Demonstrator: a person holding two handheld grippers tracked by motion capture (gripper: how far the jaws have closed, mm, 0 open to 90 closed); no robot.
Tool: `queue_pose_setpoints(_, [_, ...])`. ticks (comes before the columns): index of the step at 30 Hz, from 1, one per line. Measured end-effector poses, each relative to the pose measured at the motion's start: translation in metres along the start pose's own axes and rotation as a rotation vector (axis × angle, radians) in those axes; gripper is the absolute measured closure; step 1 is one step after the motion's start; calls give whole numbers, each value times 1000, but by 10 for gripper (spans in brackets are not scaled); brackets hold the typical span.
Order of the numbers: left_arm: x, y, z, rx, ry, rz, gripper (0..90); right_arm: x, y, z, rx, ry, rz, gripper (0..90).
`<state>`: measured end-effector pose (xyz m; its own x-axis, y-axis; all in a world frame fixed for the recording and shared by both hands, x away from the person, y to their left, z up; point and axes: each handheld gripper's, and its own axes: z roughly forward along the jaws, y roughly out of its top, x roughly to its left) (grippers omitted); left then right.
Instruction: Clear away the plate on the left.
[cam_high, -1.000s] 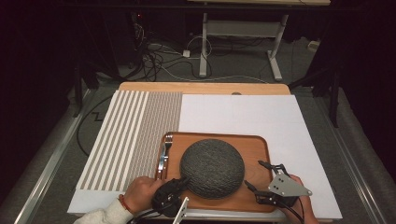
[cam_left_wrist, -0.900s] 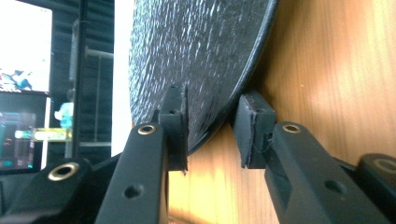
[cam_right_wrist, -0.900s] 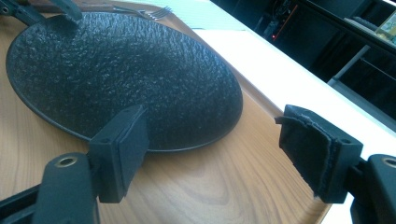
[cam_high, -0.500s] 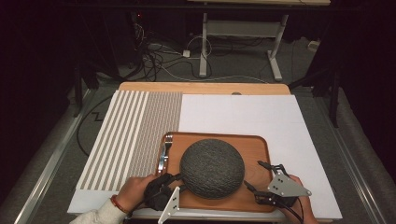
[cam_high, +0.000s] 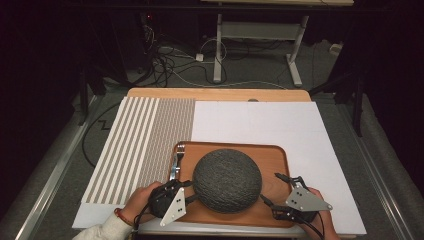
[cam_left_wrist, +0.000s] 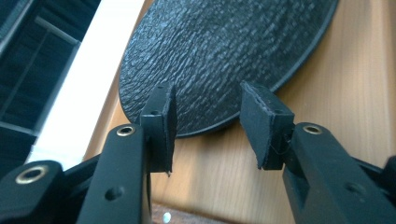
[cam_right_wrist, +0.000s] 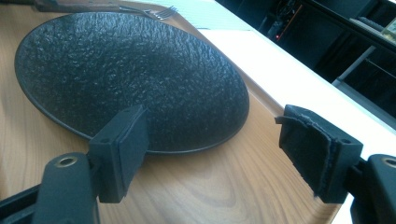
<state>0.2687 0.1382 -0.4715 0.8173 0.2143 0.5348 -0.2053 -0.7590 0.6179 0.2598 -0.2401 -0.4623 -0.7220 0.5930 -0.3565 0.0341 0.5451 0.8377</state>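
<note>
High view: a round dark textured stone plate (cam_high: 227, 180) is lying flat on a wooden tray (cam_high: 272, 155), between both grippers; being round, it has no long axis.
Left gripper view: left gripper (cam_left_wrist: 208, 125) is gaping at the plate's rim.
Right gripper view: right gripper (cam_right_wrist: 219, 154) is spread wide, empty.

Rough matt black plate (cam_high: 227, 180), smooth wooden tray (cam_high: 272, 156), shiny metal fork (cam_high: 176, 159)
</note>
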Motion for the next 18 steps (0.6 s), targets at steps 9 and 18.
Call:
queue_pose_setpoints(9, [10, 5, 12, -28, -15, -95, 560, 1, 0, 2, 6, 5, -1, 247])
queue_pose_setpoints(18, [18, 9, 18, -58, 29, -143, 463, 2, -1, 3, 7, 17, 3, 246])
